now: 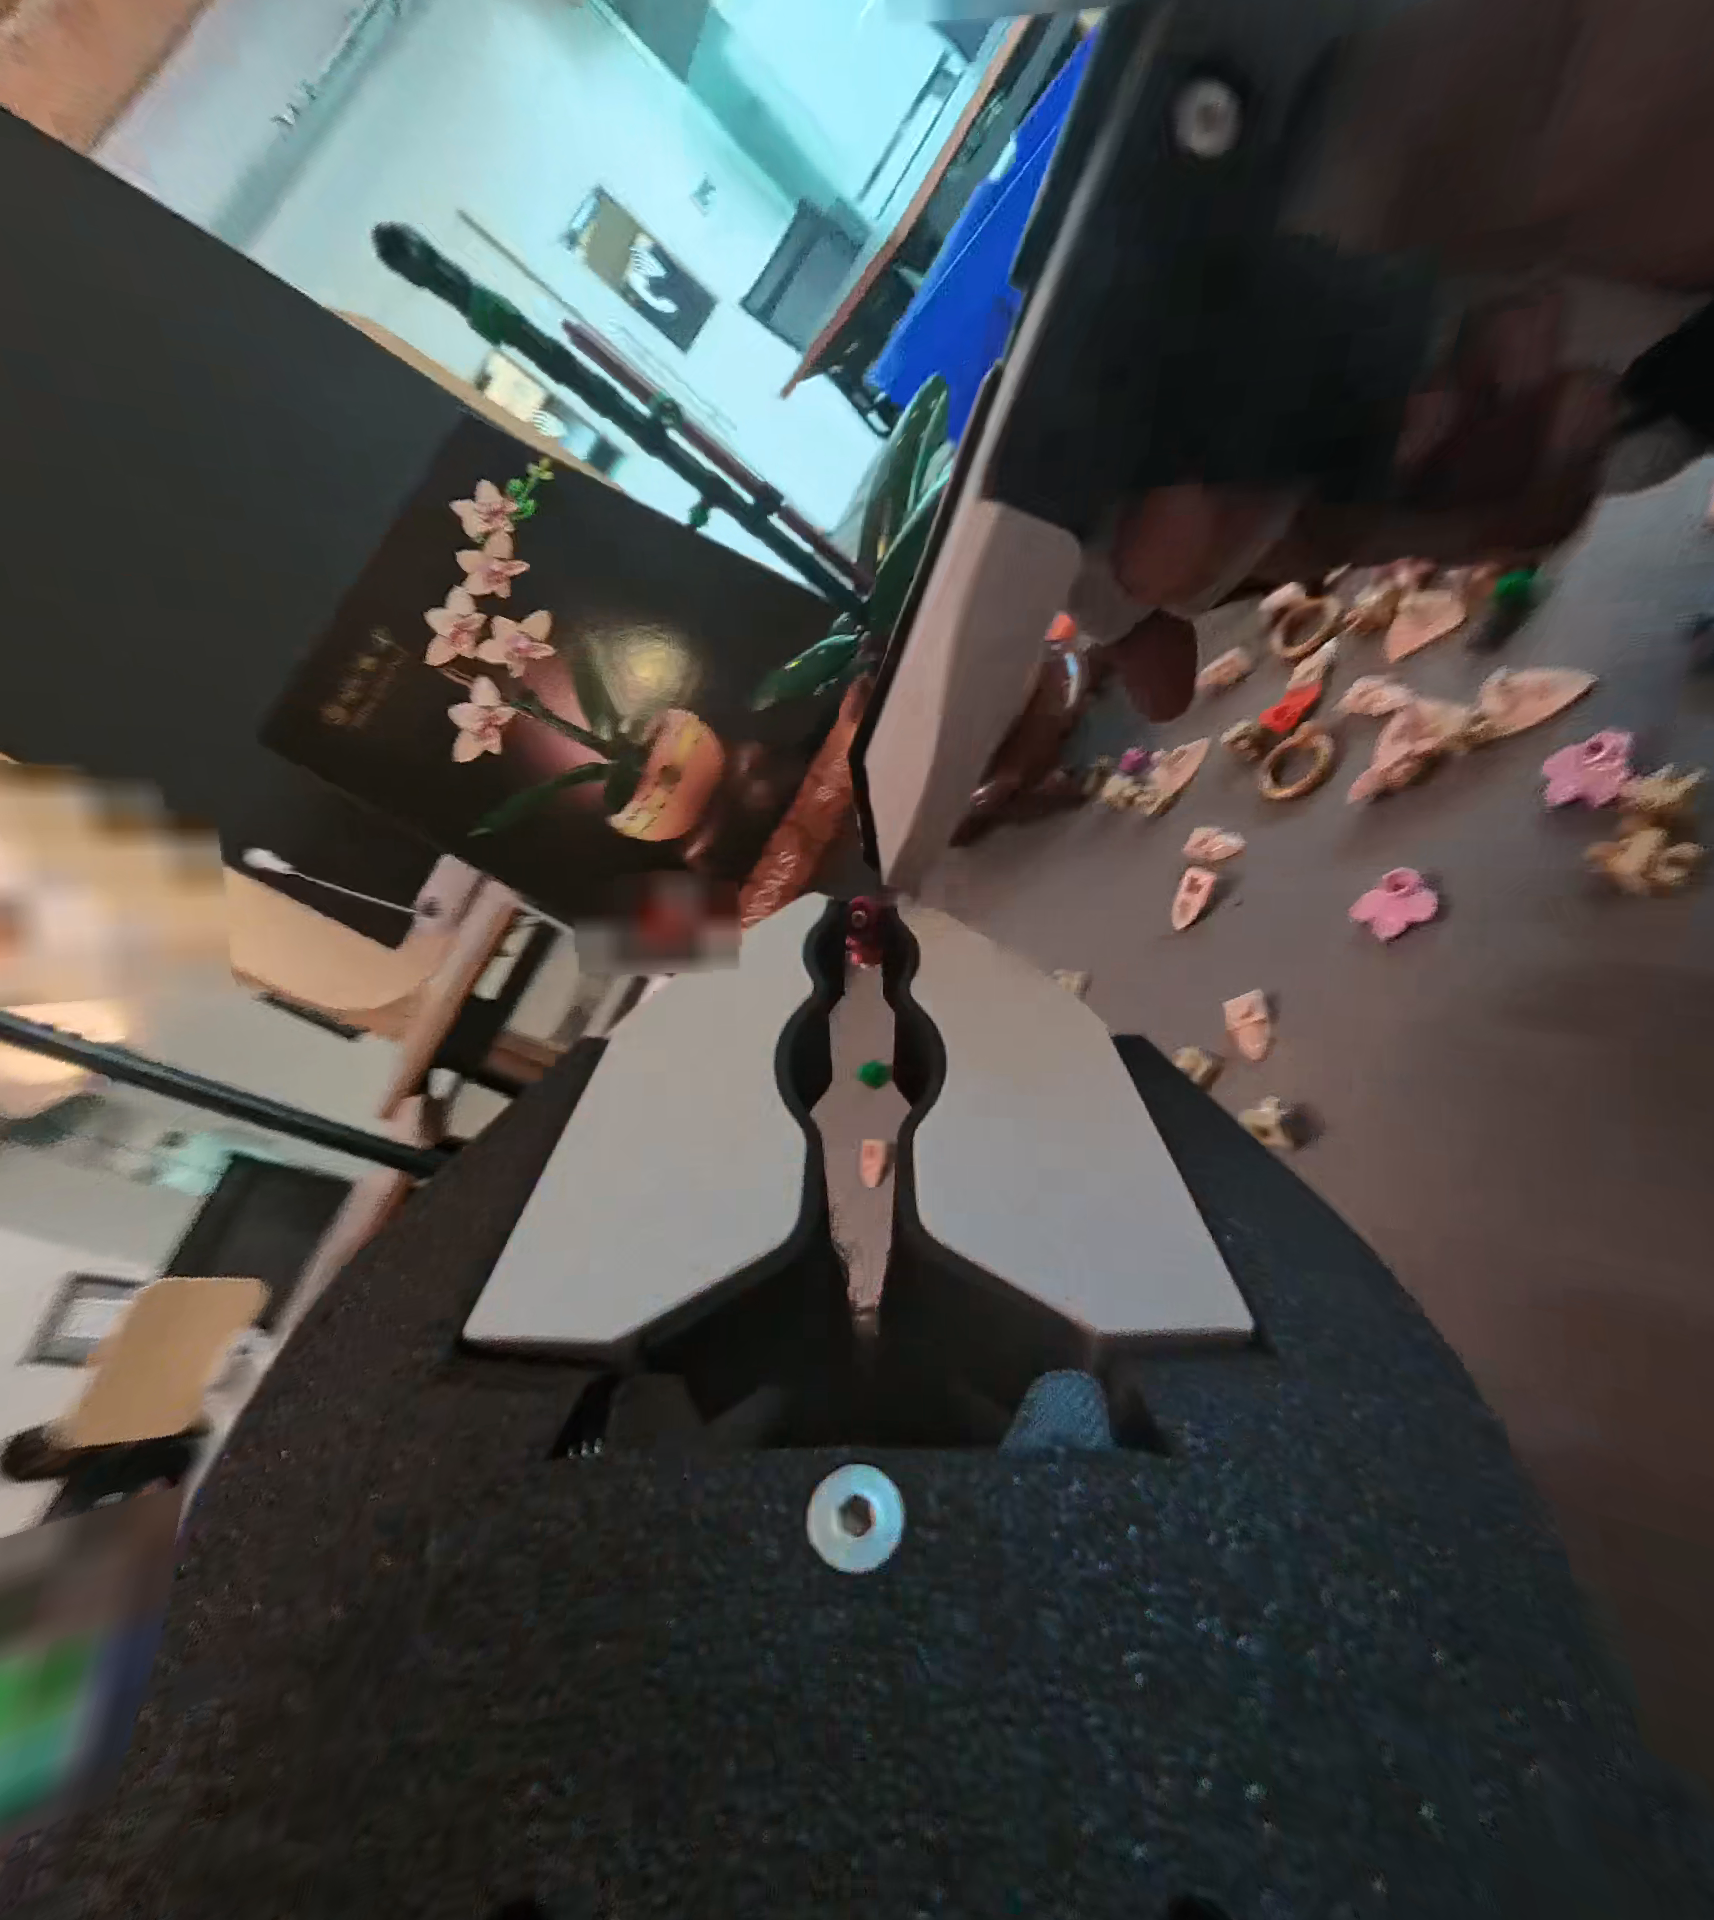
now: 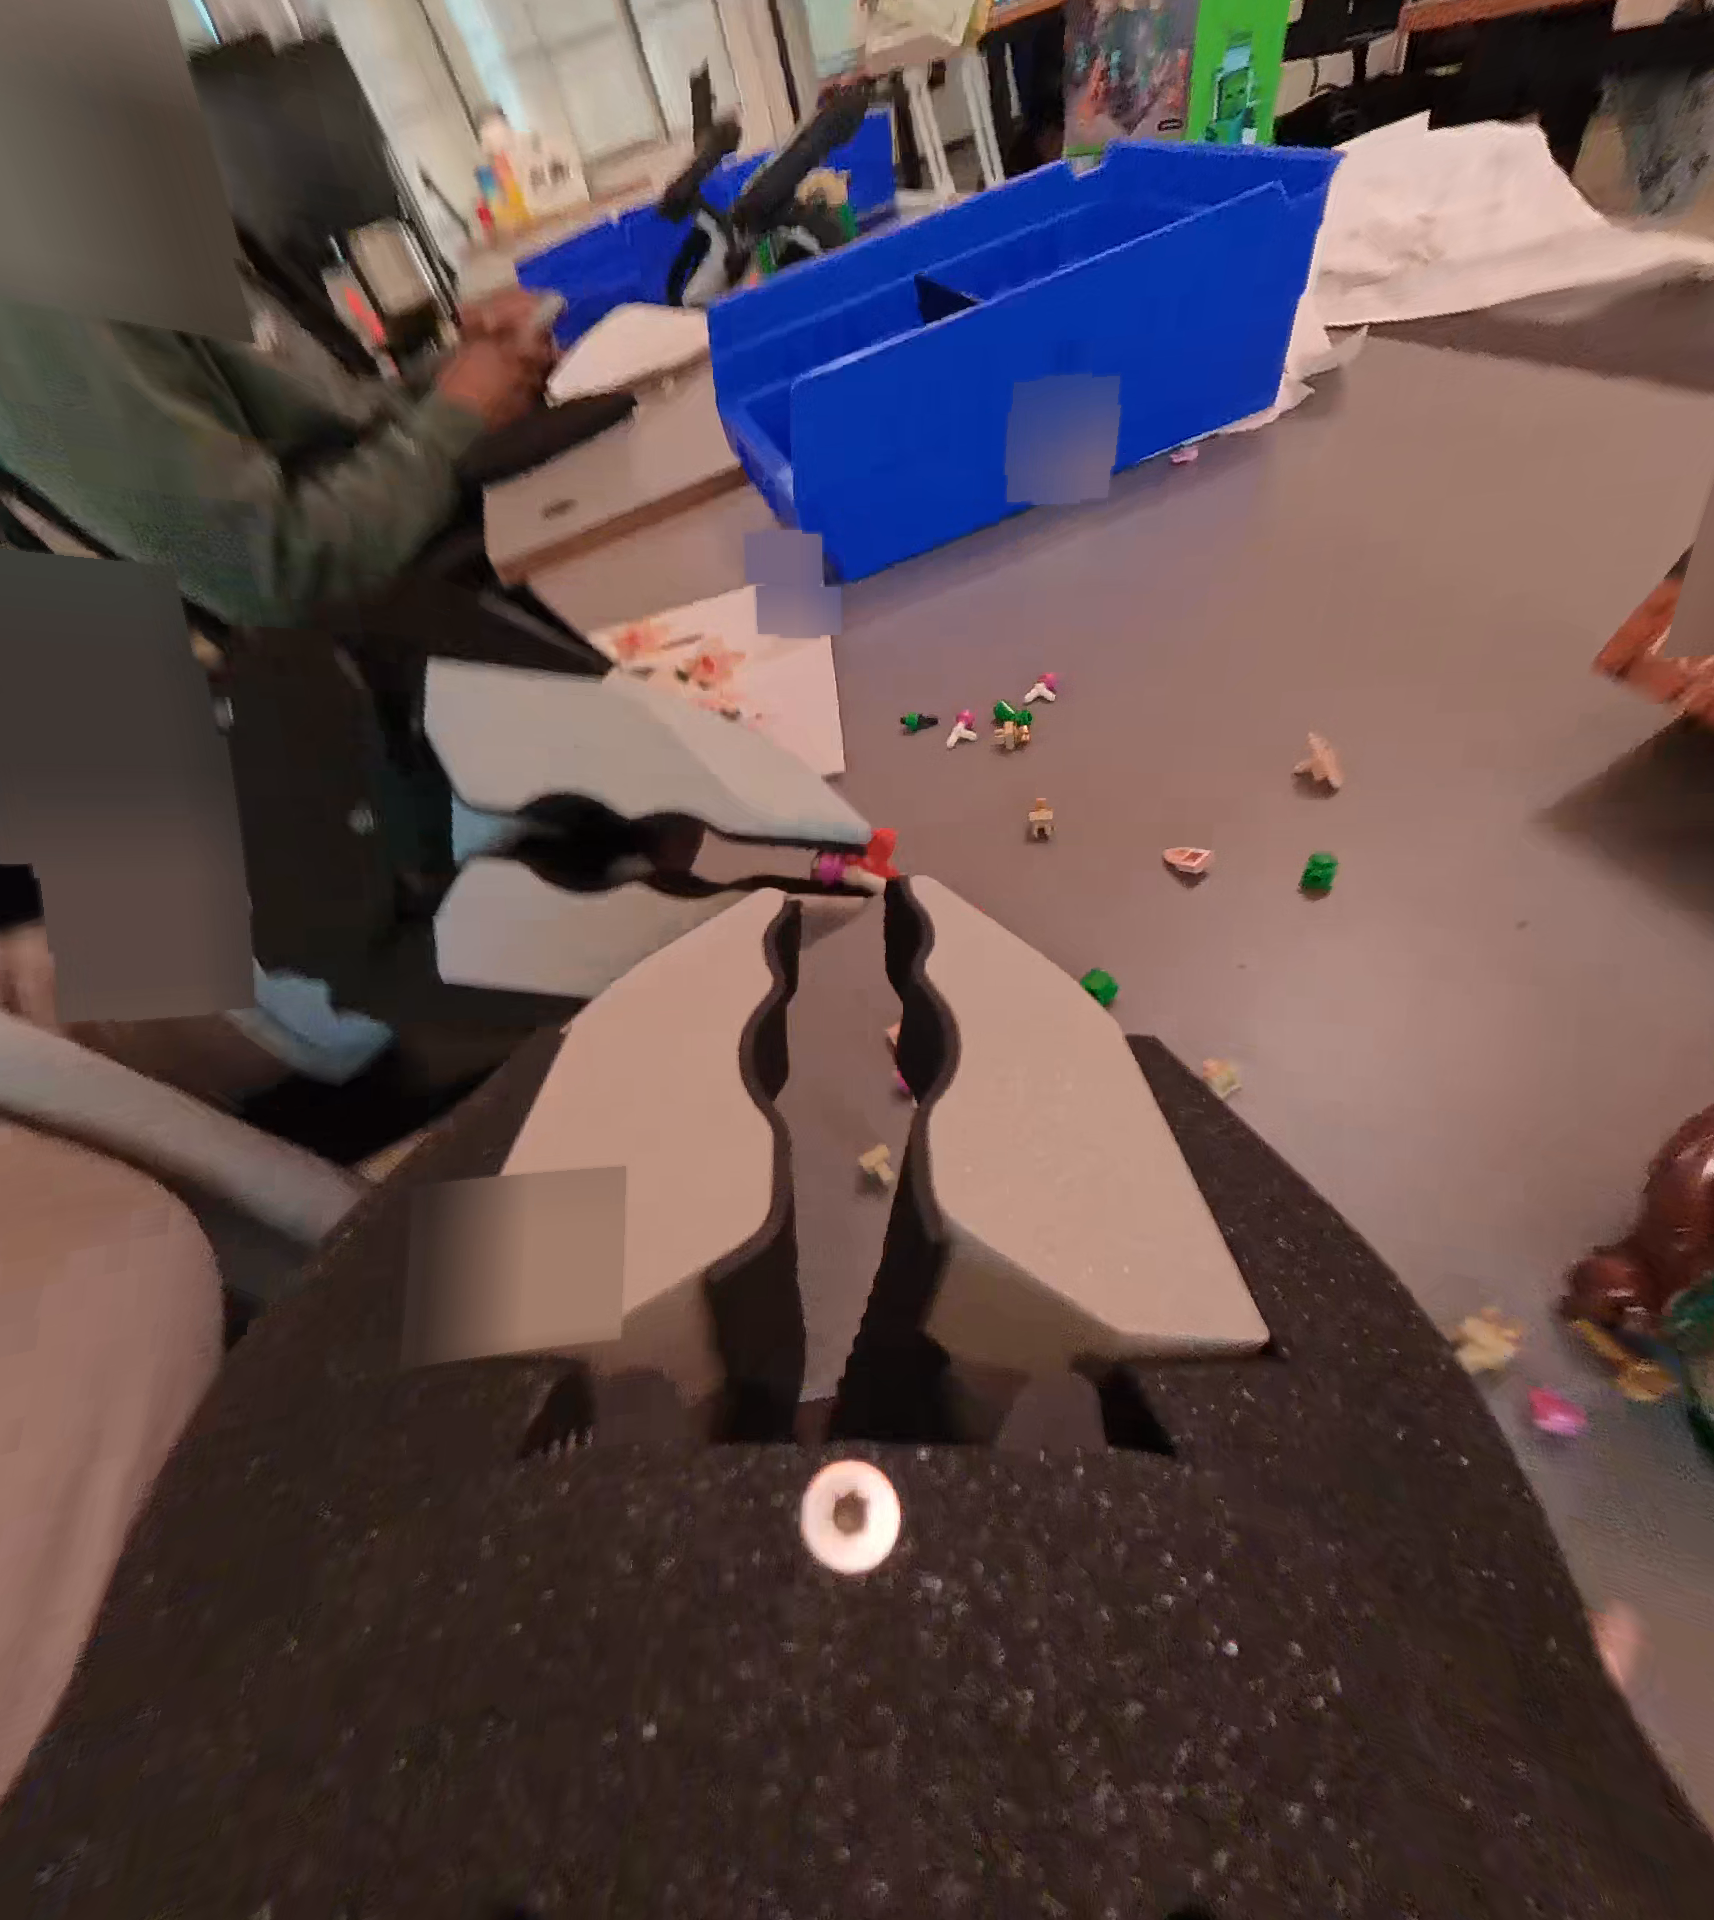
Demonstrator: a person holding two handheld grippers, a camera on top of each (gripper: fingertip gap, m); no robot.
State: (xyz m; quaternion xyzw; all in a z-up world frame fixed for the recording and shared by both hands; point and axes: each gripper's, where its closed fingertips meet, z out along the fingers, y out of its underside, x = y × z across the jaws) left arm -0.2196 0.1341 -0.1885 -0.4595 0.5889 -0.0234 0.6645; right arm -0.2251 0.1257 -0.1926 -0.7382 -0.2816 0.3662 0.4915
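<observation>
Pinching a small red and purple piece [image 1: 863,928], the left claw [image 1: 865,920] is meeting the right claw [image 2: 837,899], slightly spread, above the grey worktop [image 2: 1404,644].

Blue bin [image 2: 988,416], grey table [image 2: 1404,623]

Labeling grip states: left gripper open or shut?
Shut on a piece. The left gripper pinches a small red piece at its fingertips; the right wrist view shows the same red piece clamped at its tips.
</observation>
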